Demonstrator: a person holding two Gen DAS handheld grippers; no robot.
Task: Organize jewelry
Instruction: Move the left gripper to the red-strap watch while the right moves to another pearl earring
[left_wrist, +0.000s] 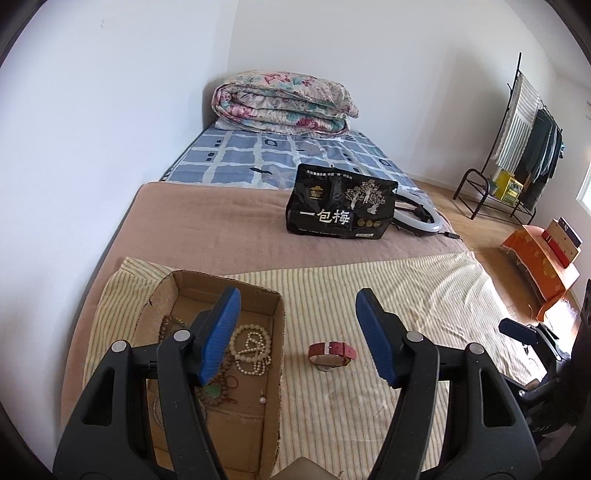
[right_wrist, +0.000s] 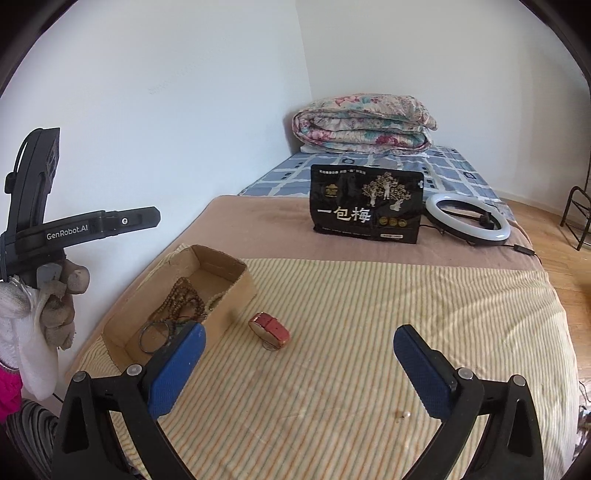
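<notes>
1. Striped cloth (right_wrist: 369, 314) on bed — cardboard box (right_wrist: 236, 291) of beads at its left.
2. Red watch (right_wrist: 269, 330) — just right of box, strap crosswise.
3. Left gripper (left_wrist: 297, 332) — apart, empty; watch dead ahead, probably the nearer.
4. Right gripper (right_wrist: 299, 363) — wide apart, empty.

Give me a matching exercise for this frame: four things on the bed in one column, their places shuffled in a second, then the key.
Things:
1. red watch
2. white bead bracelets
3. folded floral quilt
4. ring light

Places:
A. inside the cardboard box
B. beside the black snack bag
C. on the striped cloth, outside the box
D. far end of the bed, by the wall

Pairs: 1-C, 2-A, 3-D, 4-B
</notes>
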